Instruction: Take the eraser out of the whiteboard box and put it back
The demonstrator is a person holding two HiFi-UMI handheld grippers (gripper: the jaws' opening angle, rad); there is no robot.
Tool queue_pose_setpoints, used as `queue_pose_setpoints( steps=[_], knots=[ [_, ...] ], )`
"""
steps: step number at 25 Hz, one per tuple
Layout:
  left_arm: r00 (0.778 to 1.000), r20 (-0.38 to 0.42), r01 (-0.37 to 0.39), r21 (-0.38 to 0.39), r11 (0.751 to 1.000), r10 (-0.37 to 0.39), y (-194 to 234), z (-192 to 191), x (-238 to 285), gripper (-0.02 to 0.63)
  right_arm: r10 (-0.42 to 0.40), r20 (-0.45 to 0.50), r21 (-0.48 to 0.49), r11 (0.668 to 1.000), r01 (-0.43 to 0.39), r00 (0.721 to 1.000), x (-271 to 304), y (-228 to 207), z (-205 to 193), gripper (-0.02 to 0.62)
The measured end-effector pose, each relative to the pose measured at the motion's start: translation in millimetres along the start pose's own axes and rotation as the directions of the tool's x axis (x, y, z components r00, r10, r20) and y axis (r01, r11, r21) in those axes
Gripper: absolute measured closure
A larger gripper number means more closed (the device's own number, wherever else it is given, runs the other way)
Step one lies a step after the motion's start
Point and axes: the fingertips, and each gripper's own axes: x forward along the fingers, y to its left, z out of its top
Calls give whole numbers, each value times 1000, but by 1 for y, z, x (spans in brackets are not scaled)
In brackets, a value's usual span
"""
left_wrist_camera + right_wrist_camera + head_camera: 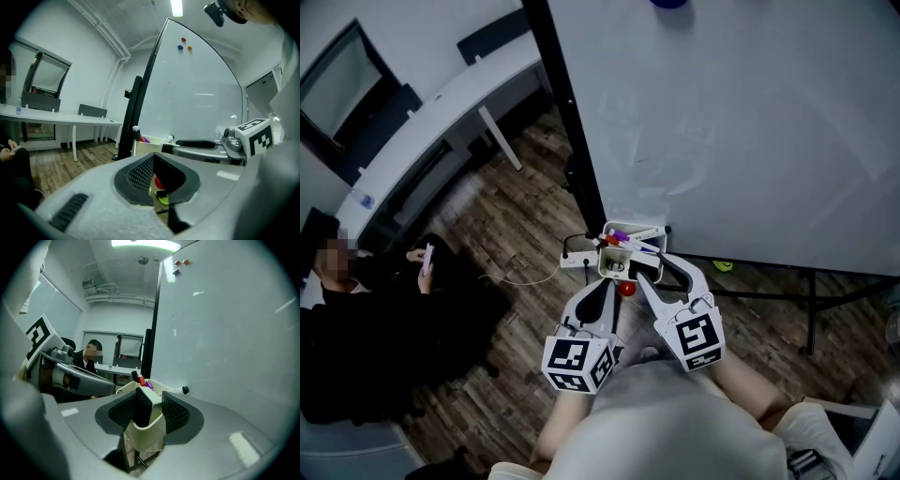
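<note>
A small white box (617,255) hangs at the lower left corner of the whiteboard (731,122), with markers (630,235) sticking out of it. In the right gripper view a dark upright eraser (140,405) stands inside the near end of the box (152,430). My right gripper (149,411) (636,268) has its jaws on either side of that end; I see no pad pressing on it. My left gripper (602,286) (159,180) hangs just short of the box (145,147), its jaws a narrow gap apart with nothing between them.
A red ball (625,289) and a yellow-green thing (724,266) show below the box, over the wooden floor. The whiteboard's black post (572,122) rises just left of the box. A person (366,309) sits at the left by a long white desk (422,131).
</note>
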Motion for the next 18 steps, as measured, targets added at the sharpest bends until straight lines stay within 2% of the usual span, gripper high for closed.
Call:
queue_pose_setpoints(
  steps=[18],
  knots=[
    [1000, 0, 17, -5, 1000, -17, 1, -2, -9, 604, -55, 39, 12, 998, 55, 998, -11, -3, 11, 423]
  ],
)
